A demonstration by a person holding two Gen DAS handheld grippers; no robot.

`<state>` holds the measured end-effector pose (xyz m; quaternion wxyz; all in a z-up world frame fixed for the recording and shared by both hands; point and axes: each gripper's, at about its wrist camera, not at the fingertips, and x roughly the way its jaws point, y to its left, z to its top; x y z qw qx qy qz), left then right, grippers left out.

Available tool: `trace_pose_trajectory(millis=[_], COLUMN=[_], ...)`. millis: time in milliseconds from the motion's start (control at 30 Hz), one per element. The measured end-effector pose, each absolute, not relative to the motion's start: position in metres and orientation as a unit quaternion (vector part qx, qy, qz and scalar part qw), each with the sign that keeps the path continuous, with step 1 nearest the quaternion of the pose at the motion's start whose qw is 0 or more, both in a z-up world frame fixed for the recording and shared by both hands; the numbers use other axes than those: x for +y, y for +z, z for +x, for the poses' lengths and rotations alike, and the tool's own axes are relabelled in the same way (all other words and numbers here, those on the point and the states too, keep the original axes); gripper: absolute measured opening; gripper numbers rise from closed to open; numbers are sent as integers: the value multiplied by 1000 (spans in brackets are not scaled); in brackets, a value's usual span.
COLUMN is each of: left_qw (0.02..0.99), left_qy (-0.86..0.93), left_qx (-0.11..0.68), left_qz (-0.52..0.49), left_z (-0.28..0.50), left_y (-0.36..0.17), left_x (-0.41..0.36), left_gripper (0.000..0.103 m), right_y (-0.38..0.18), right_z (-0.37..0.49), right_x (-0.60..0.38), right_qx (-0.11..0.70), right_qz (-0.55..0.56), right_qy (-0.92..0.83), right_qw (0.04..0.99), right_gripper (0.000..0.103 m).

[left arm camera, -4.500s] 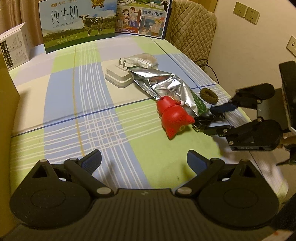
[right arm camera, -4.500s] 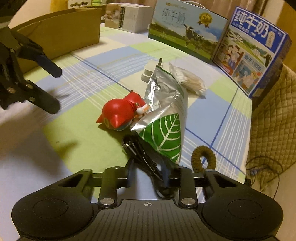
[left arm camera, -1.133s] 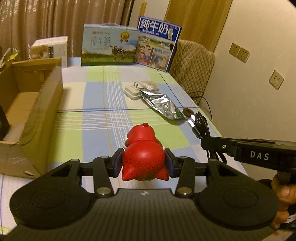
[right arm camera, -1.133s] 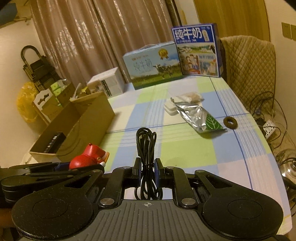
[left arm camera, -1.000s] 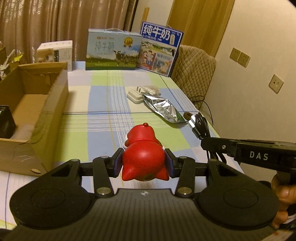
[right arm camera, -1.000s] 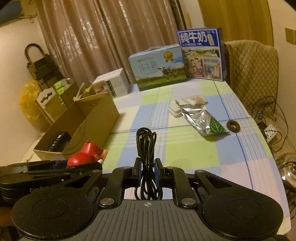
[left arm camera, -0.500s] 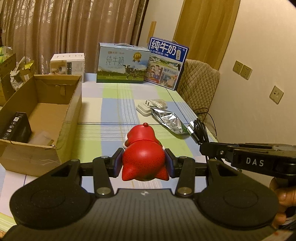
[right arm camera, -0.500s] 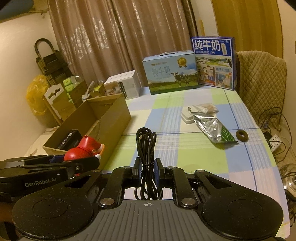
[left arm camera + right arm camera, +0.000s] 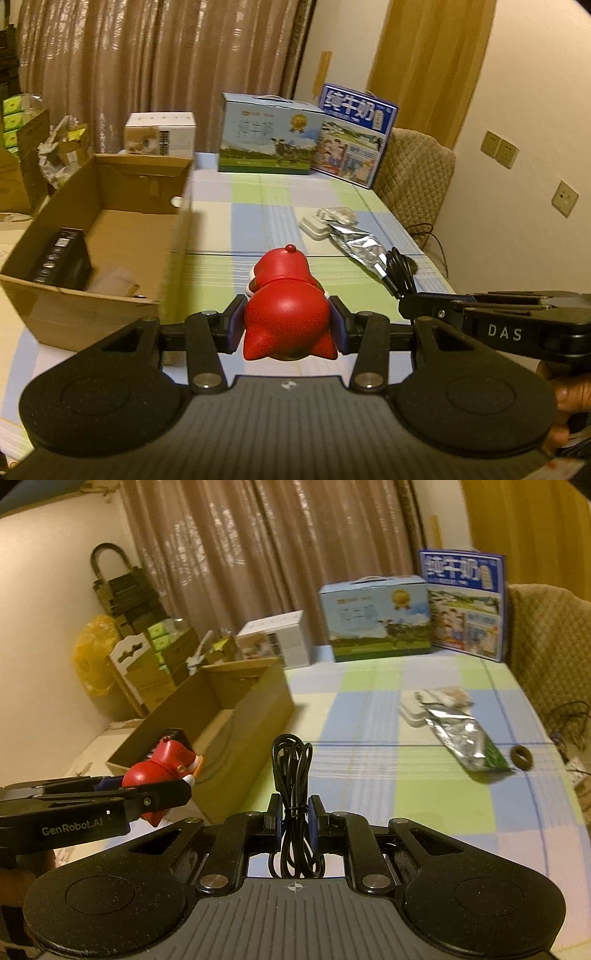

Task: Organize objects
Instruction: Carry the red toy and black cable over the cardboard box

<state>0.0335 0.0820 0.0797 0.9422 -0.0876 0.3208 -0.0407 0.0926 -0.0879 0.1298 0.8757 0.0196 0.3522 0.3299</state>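
Jaws clamped on both sides, and both loads are up off the tabletop (image 9: 280, 192)! Left gripper (image 9: 287, 325) has the red toy (image 9: 286, 314) pinched squarely between its blue pads, jaws drawn in tight against the toy's flanks, head pointing away from the camera. Right gripper (image 9: 294, 821) is closed right down on the bundled black cable (image 9: 291, 775), whose loops stand upright above the pads, long axis running straight up.

Now the key geometry: the cardboard box (image 9: 110, 236) sits ahead and to the left of both hands, open top facing up, with a black device (image 9: 61, 258) already lying inside near its left wall. From the right wrist view, the toy hangs just short of the box's near corner, so the left hand looks the nearer of the two. The cable hand is further right, over the checked cloth.

Still waiting on the tabletop, well apart from the box: silver pouch (image 9: 465, 738), white charger (image 9: 413, 710), brown ring (image 9: 521, 757).
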Motion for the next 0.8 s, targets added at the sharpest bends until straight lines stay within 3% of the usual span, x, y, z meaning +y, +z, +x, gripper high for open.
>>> trace_pose_trajectory(millis=[800], left_qw=[944], left_qy=[60], left_qx=[321], left_qz=[-53], left_z=[53], left_y=[104], left_x=[239], left_gripper=[41], right_y=[131], right_z=[130], right_x=[86], right_qx=[349], right_qz=[-34], right_qy=[414], right_qw=[840], right_gripper=[10])
